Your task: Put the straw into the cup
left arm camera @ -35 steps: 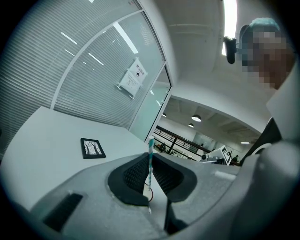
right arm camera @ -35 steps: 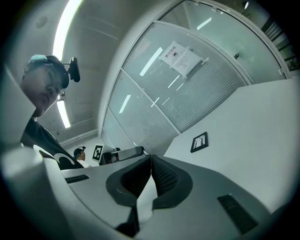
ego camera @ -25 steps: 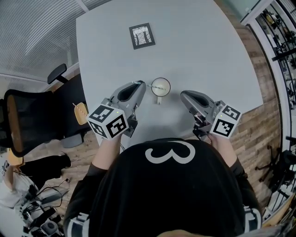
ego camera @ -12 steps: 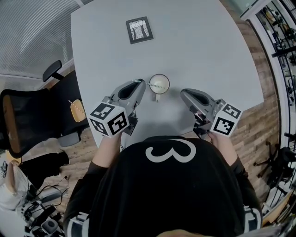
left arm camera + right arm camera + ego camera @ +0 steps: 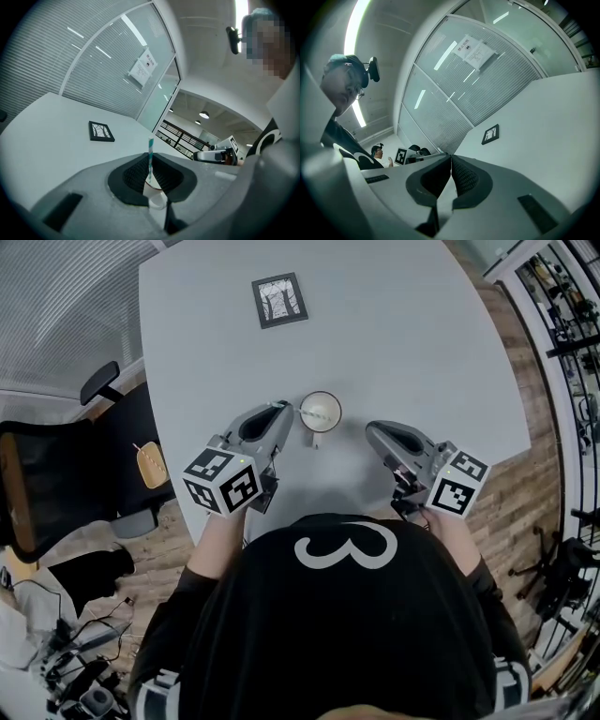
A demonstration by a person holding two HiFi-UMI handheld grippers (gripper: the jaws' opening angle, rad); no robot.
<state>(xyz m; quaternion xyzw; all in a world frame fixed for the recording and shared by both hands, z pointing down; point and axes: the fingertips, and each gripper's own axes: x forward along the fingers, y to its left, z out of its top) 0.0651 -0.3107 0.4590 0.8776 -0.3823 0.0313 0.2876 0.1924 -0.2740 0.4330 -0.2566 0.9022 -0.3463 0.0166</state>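
Since a second ago, the desk [image 5: 403, 334], cup [image 5: 320, 412] and framed print [image 5: 279, 300] have slid slightly up and left in the head view, while both claws keep much the same spots in the frame. At centre, the left claw [image 5: 285, 411] sits just left of the cup and holds the straw [image 5: 307, 412] out over its left rim. The right claw [image 5: 373, 431] waits well apart at centre right.

Seen from the left gripper view, the left claw [image 5: 150, 165] is clamped on the striped straw [image 5: 150, 146], which stands nearly upright. Its lower end appears to be at or just inside the mouth of the cup [image 5: 153, 192]. The framed print [image 5: 101, 131] lies far off at left.

From the right gripper view, the right claw [image 5: 451, 161] has its jaws pressed together with nothing between them. Open desk stretches beyond it towards the framed print [image 5: 491, 134].

Risks from here: let go too high or tilted, the light straw could catch the rim and tip out onto the desk. A sideways drift of the left claw could nudge the cup. Room is generous, with bare desk beyond and right of the cup. A chair [image 5: 37, 484] stands off the desk's left edge.
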